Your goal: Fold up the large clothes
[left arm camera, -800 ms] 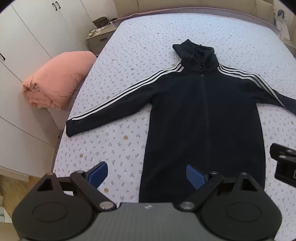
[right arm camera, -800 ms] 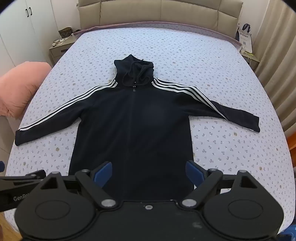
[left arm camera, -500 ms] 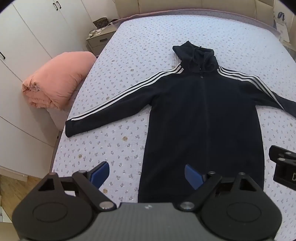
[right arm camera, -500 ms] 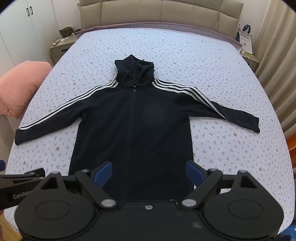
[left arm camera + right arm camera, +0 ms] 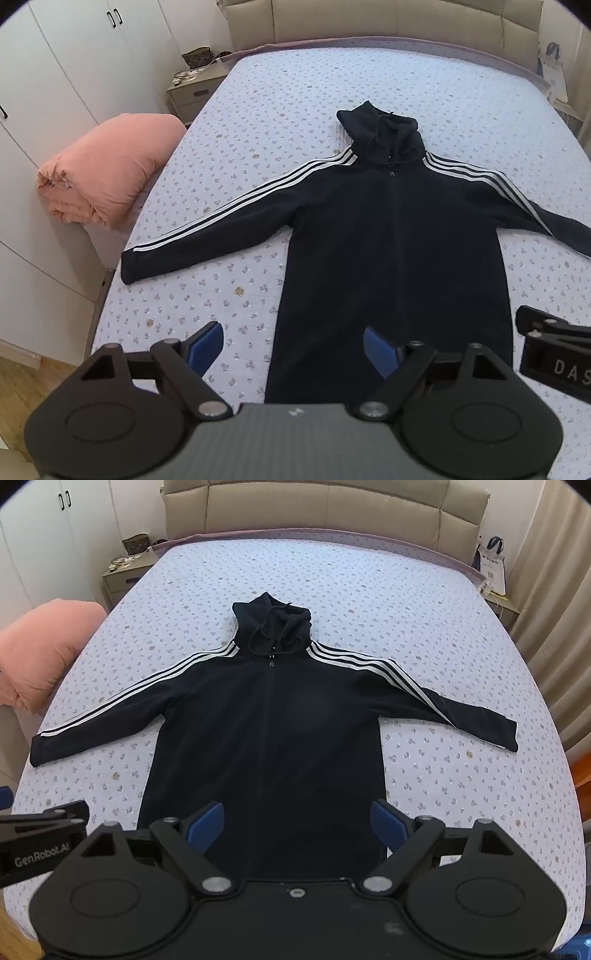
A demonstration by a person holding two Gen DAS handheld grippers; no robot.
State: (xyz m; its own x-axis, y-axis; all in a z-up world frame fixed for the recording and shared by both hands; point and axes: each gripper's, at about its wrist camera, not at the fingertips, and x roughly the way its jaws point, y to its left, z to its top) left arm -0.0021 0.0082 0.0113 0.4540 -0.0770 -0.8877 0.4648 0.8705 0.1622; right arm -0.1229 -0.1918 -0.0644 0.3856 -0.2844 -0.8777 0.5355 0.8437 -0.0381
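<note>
Your left tongs (image 5: 293, 347) are spread wide and grasp nothing, their blue pads hanging over the near edge of the bed (image 5: 280, 96), one over bare sheet, the other over the hem of the hoodie (image 5: 395, 236). Your right tongs (image 5: 297, 821) are equally wide apart and empty, above the hem. The dark hoodie with white-striped sleeves lies flat, face up, sleeves spread, hood toward the padded headboard (image 5: 325, 513). The sheet is pale with small flowers. A rolled pink duvet (image 5: 107, 166) sits beside the bed's left edge, near white wardrobes (image 5: 55, 66) and a nightstand (image 5: 192, 88).
</note>
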